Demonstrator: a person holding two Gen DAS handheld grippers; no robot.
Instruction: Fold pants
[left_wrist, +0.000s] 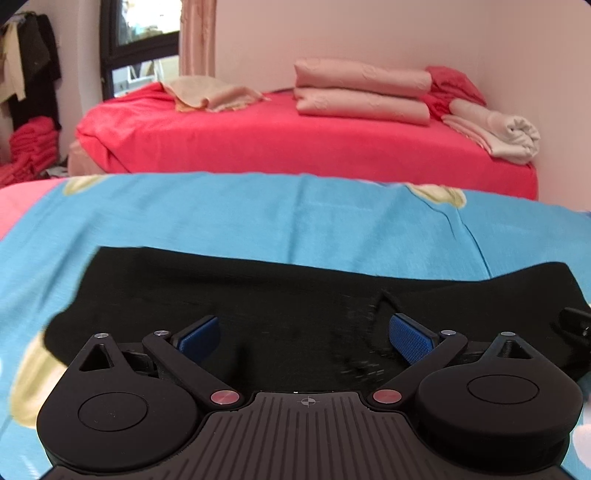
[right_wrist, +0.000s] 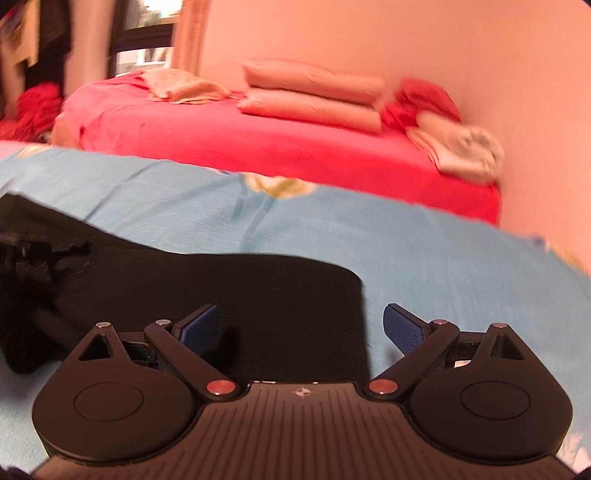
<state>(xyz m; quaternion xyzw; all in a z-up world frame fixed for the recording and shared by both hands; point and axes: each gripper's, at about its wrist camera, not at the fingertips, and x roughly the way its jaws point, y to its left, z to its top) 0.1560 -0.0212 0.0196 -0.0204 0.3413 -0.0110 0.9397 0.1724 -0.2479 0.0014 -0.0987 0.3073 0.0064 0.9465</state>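
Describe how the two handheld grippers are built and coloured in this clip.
Both look alike. The left gripper and right gripper have matte black bodies with a ribbed centre plate bearing a small crosshair mark, two round black housings with triangular cut-outs, black linkage arms on red pivots with silver pins, and blue textured pads. No cables, hands or sleeves show.

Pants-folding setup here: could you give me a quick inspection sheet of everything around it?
Surface: blue patterned sheet, lightly wrinkled.
Job's things: black pants lying flat on the sheet.
Clutter: nothing seen on the sheet.
Grippers: left gripper open above the pants; right gripper open over the pants' right edge; neither holds cloth.
Cables: nothing seen.
Surroundings: red bed with folded pink bedding, a window, a pink wall.
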